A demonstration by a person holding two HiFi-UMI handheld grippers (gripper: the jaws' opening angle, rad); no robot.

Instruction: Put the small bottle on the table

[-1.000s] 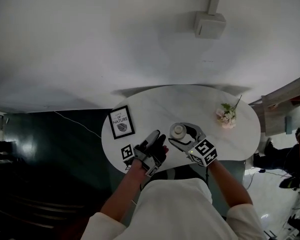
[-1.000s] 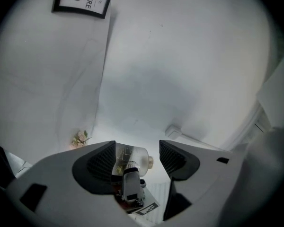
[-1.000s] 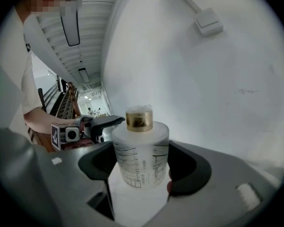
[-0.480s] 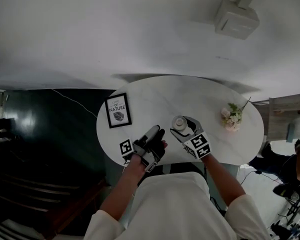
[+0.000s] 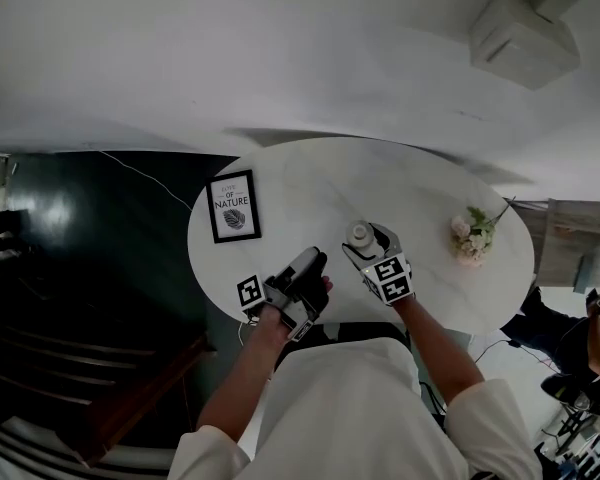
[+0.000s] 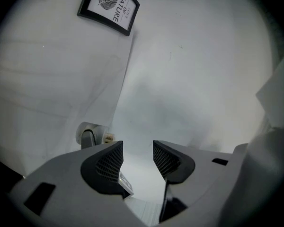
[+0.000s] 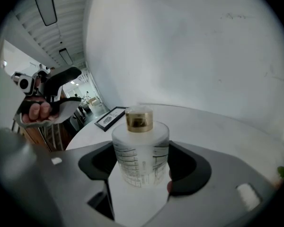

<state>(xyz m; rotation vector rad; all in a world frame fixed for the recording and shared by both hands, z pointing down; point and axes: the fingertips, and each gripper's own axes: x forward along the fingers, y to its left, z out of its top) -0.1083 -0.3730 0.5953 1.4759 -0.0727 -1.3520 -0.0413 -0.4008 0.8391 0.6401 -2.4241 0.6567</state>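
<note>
The small bottle [image 7: 140,148] is frosted clear plastic with printed marks and a gold cap. It stands upright between the jaws of my right gripper [image 7: 142,169], which is shut on its sides. In the head view the bottle [image 5: 358,234] and right gripper [image 5: 366,242] are over the front middle of the white oval table [image 5: 310,183]. Its base is hidden, so contact with the tabletop cannot be told. My left gripper [image 5: 314,260] is at the table's near edge, left of the bottle. Its jaws have just been closing. They stand apart with nothing between them [image 6: 137,157].
A black-framed "NATURE" picture [image 5: 233,206] lies on the table's left part. A small bunch of pink flowers [image 5: 472,234] stands at the right end. A dark floor lies left of the table, and a person [image 5: 580,318] is at the far right.
My right gripper has sunk toward the tabletop with the bottle in it. My left gripper has dropped to the table's near edge and its jaws have narrowed.
</note>
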